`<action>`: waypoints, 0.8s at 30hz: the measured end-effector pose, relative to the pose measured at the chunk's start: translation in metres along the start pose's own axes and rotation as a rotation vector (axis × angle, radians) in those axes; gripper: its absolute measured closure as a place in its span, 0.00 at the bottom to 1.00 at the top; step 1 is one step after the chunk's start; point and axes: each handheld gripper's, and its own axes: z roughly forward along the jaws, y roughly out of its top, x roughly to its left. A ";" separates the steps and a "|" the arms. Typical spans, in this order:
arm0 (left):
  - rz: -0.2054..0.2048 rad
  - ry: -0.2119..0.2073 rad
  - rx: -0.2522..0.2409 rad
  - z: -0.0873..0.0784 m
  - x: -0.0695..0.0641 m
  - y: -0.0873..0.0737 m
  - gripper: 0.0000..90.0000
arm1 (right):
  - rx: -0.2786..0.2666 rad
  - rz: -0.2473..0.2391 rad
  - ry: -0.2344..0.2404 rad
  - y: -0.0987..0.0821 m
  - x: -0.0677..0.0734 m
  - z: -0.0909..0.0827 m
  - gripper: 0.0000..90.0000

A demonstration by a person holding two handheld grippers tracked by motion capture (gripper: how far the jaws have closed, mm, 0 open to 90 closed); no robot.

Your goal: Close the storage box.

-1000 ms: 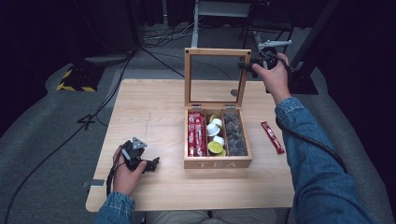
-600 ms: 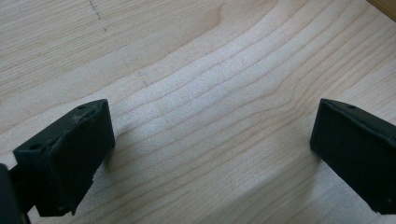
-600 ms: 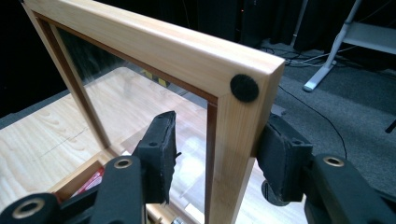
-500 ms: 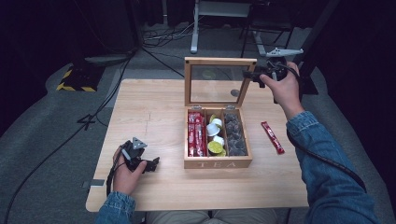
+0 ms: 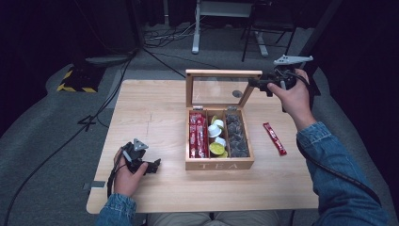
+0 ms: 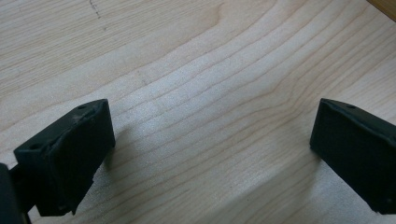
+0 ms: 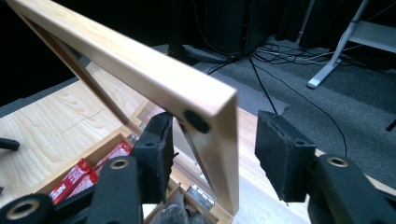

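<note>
High view: tea box [image 5: 219, 162] sits at table [image 5: 150, 117] centre-right, lid [image 5: 223, 73] stood up at 12 o'clock of the box so the 3 compartments stay reachable: red packets [image 5: 198, 135] in the 9 o'clock slot, round pods [image 5: 217, 140] mid, dark sachets [image 5: 235, 136] at 3 o'clock. Right gripper [image 5: 258, 84] is at the lid's upper corner, approx 1 o'clock of the box, prob. there to swing the lid. 1 red stick [image 5: 274, 138] lies loose on the table at 3 o'clock of the box, apart from it. Left gripper [image 5: 155, 164] rests low at 9 o'clock of the box, parked out of the way.

Left gripper view: jaws spread wide over bare wood, nothing btwn them; released.

Right gripper view: lid corner [image 7: 212, 119] stands btwn the 2 jaws. Jaws have just been opening; the 3 o'clock pad [image 7: 278, 154] is clearly off the wood w/ a gap, the 9 o'clock pad [image 7: 158, 149] close beside the frame. So not clamped, loose around the corner. Red packets [image 7: 79, 176] show at 7 o'clock below.
</note>
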 end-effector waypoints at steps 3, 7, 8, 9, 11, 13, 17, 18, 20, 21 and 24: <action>-0.001 0.000 0.000 0.000 0.000 0.000 0.00 | 0.015 -0.008 0.013 -0.004 0.005 -0.007 0.49; -0.001 0.000 0.000 0.000 0.000 0.000 0.00 | 0.041 -0.053 0.003 -0.010 0.015 -0.015 0.49; -0.002 -0.001 0.000 0.000 0.000 0.000 0.00 | 0.046 -0.061 0.000 -0.011 0.017 -0.016 0.49; -0.001 0.000 -0.001 0.000 0.000 0.000 0.00 | 0.054 -0.065 0.001 -0.013 0.020 -0.018 0.49; 0.000 -0.003 0.003 0.000 0.000 0.000 0.00 | 0.062 -0.073 0.000 -0.016 0.024 -0.020 0.49; 0.000 -0.002 0.003 0.000 0.000 0.000 0.00 | 0.068 -0.080 0.000 -0.019 0.028 -0.023 0.49; 0.000 -0.002 0.003 0.000 0.000 0.000 0.00 | 0.080 -0.087 -0.002 -0.028 0.036 -0.027 0.49; 0.000 -0.002 0.002 0.000 0.000 0.000 0.00 | 0.084 -0.091 -0.003 -0.031 0.039 -0.029 0.49; 0.000 -0.001 0.002 0.000 0.000 0.000 0.00 | 0.092 -0.091 -0.003 -0.035 0.042 -0.031 0.49; 0.000 -0.001 0.002 0.000 0.000 0.000 0.00 | 0.097 -0.094 0.000 -0.037 0.044 -0.032 0.49; -0.004 -0.001 0.000 0.000 -0.001 0.000 0.00 | 0.109 -0.097 0.009 -0.044 0.049 -0.034 0.49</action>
